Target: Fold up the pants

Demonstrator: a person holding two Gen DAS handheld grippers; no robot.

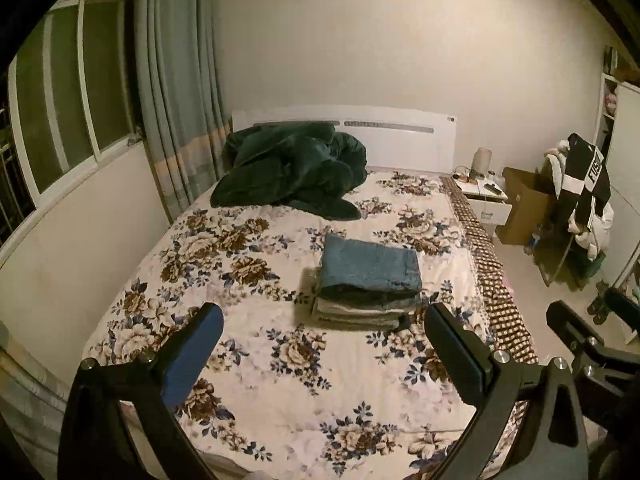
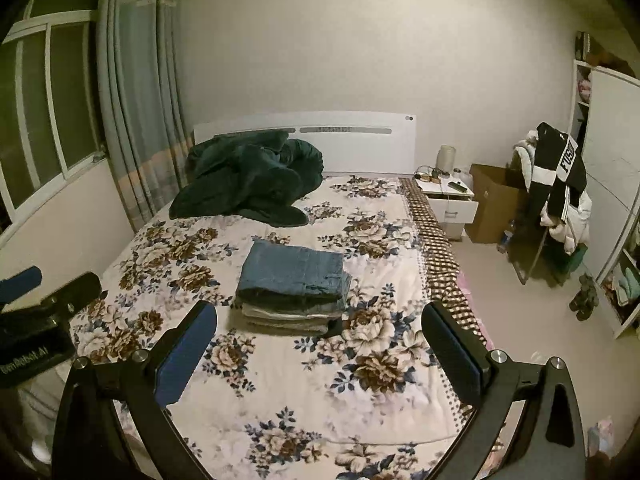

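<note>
A folded pair of blue jeans (image 1: 370,266) lies on top of a small stack of folded pants (image 1: 360,312) in the middle of the floral bedspread (image 1: 280,360). The same jeans (image 2: 294,272) and stack (image 2: 288,316) show in the right wrist view. My left gripper (image 1: 324,332) is open and empty, held above the bed short of the stack. My right gripper (image 2: 320,330) is open and empty too, beside the left one. The right gripper's edge shows in the left wrist view (image 1: 576,328), and the left gripper's edge in the right wrist view (image 2: 48,292).
A dark green blanket (image 1: 292,168) is bunched at the head of the bed by the white headboard (image 1: 400,136). A nightstand (image 1: 484,196), a cardboard box (image 1: 524,204) and a chair piled with clothes (image 1: 584,196) stand to the right. A window and curtain (image 1: 176,100) are on the left.
</note>
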